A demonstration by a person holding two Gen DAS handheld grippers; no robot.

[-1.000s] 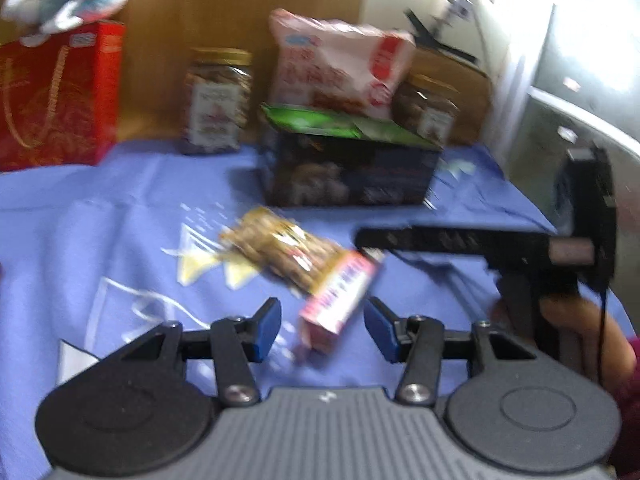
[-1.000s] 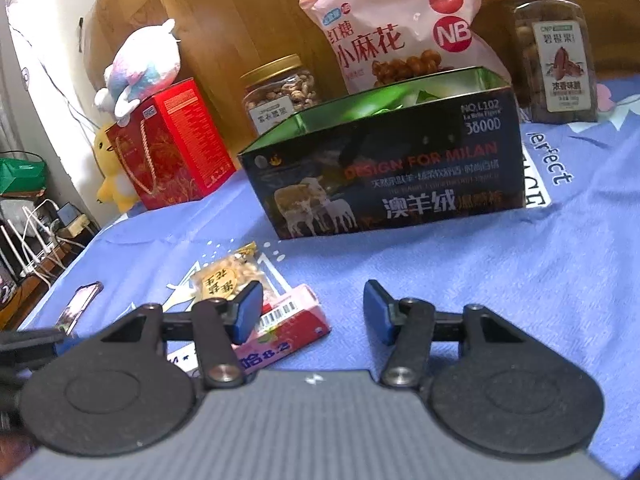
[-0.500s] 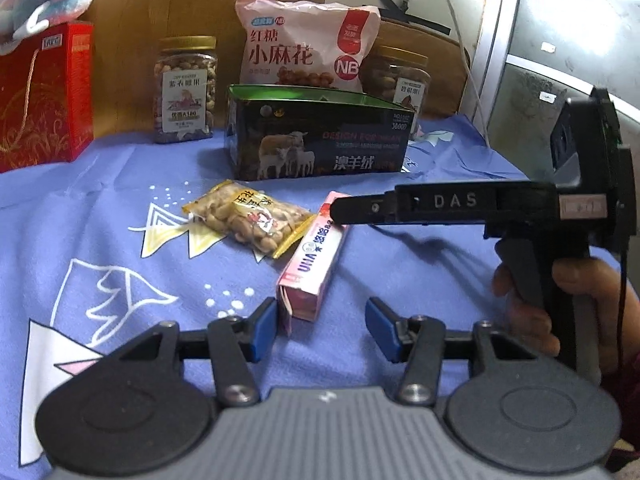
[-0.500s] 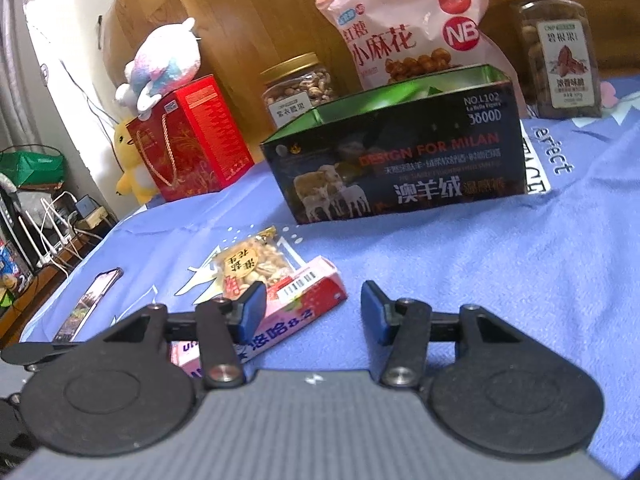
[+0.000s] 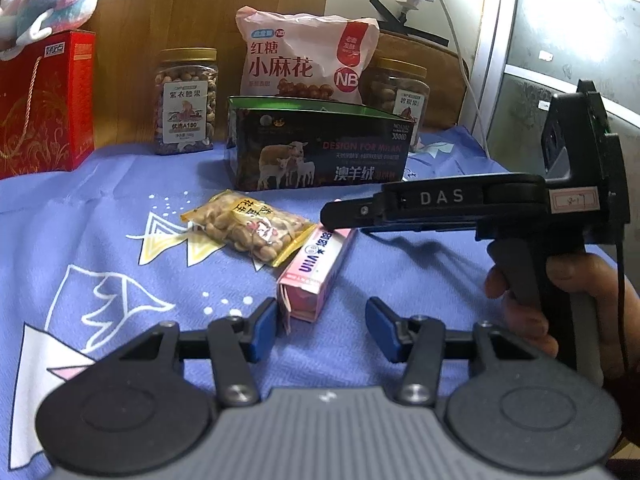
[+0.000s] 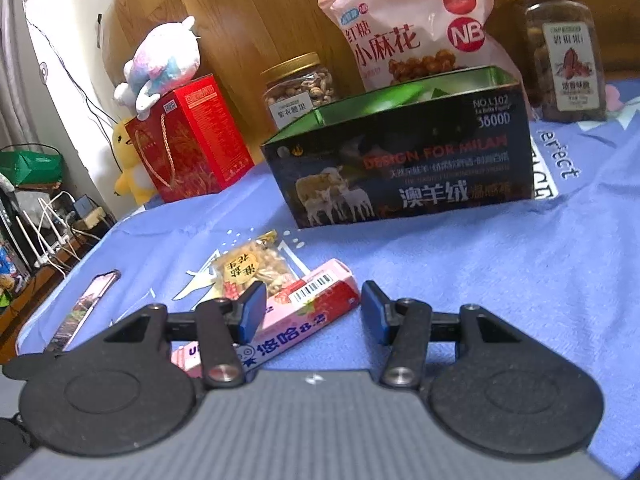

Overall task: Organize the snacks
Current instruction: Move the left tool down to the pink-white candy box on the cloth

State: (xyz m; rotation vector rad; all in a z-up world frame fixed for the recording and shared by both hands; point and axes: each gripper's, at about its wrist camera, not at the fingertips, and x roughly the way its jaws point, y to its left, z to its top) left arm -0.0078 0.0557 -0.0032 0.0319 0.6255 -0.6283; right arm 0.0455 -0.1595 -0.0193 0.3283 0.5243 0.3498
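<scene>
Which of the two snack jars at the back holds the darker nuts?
The right jar, beside the pink bag: its contents look dark brown, while the left jar holds pale nuts.

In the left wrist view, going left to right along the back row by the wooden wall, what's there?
red gift box → gold-lidded nut jar → pink snack bag → second nut jar, partly hidden behind the bag and the dark open box.

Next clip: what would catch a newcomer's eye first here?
Probably the dark open box with sheep printed on it, mid-cloth, with the big pink snack bag upright behind it. Nearer, a pink candy box lies against a peanut packet on the blue cloth, both grippers open.
</scene>
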